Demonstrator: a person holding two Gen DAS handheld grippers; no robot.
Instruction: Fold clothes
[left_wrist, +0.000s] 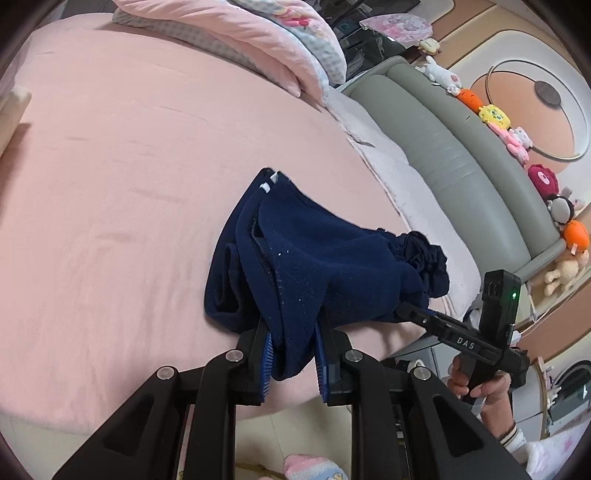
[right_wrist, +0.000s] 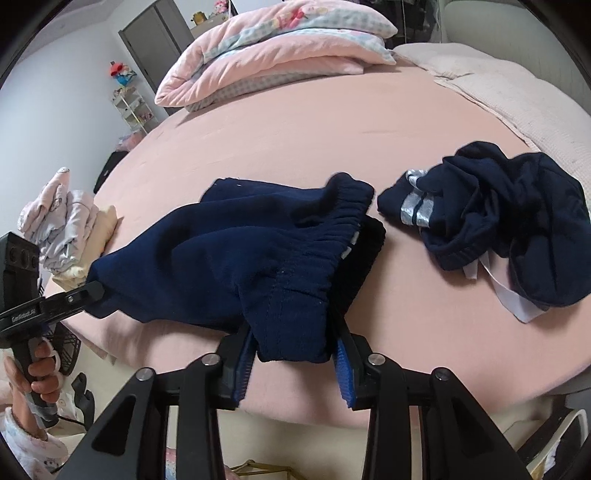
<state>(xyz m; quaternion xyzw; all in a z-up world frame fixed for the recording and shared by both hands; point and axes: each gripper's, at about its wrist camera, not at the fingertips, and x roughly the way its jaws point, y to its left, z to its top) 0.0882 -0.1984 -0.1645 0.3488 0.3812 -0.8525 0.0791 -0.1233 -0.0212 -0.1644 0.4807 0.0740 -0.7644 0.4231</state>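
Left wrist view is showing the left gripper pinching one end of the navy trousers lying on the pink bed sheet — the right gripper is clasping their elasticated waistband end, jaws partly spread around bunched cloth.

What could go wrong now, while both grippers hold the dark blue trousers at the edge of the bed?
1. The right gripper has only a small fold between its fingers, and they look loose; the navy trousers may slip out.
2. The trousers hang bunched from the left gripper too, so a fold made now would probably be crooked.
3. The second navy garment lies close by and might get dragged.
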